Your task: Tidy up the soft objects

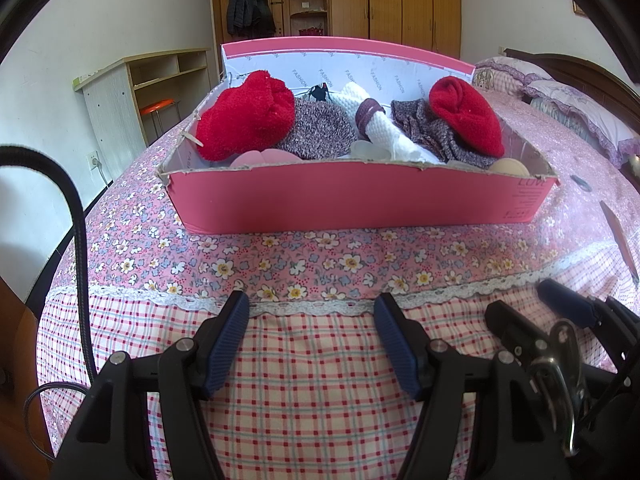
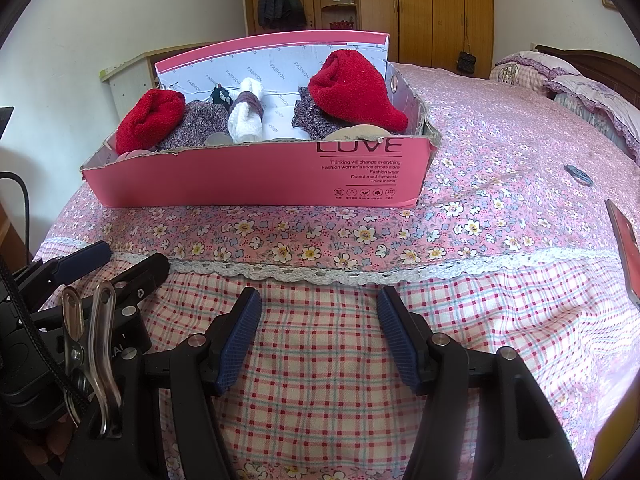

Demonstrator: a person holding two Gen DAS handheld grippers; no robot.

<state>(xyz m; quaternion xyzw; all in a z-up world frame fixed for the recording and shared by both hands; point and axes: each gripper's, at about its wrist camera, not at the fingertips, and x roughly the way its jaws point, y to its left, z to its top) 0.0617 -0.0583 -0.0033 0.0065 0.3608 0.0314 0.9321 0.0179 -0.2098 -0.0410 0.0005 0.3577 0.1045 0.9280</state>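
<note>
A pink shoe box (image 1: 320, 200) (image 2: 248, 184) stands on the bed ahead of both grippers. Inside lie two red fuzzy rolled socks (image 1: 248, 116) (image 1: 466, 116) (image 2: 148, 120) (image 2: 352, 88), purple-grey knitted pieces (image 1: 320, 132) (image 2: 196, 124), a white knitted roll with a maroon band (image 1: 380, 124) (image 2: 248, 112) and pale flat pads (image 1: 508, 168) (image 2: 360, 133). My left gripper (image 1: 312, 312) is open over the checked cloth, well short of the box, nothing between its blue pads. My right gripper (image 2: 318, 304) is open the same way, beside the left one.
The bed (image 1: 280, 256) has a floral pink cover with a lace strip (image 2: 360, 272). A red flat object (image 2: 626, 248) lies at the right edge, and a small dark ring (image 2: 578, 174) behind it. Pillows (image 2: 592, 92) sit far right. A black cable (image 1: 76, 216) hangs left.
</note>
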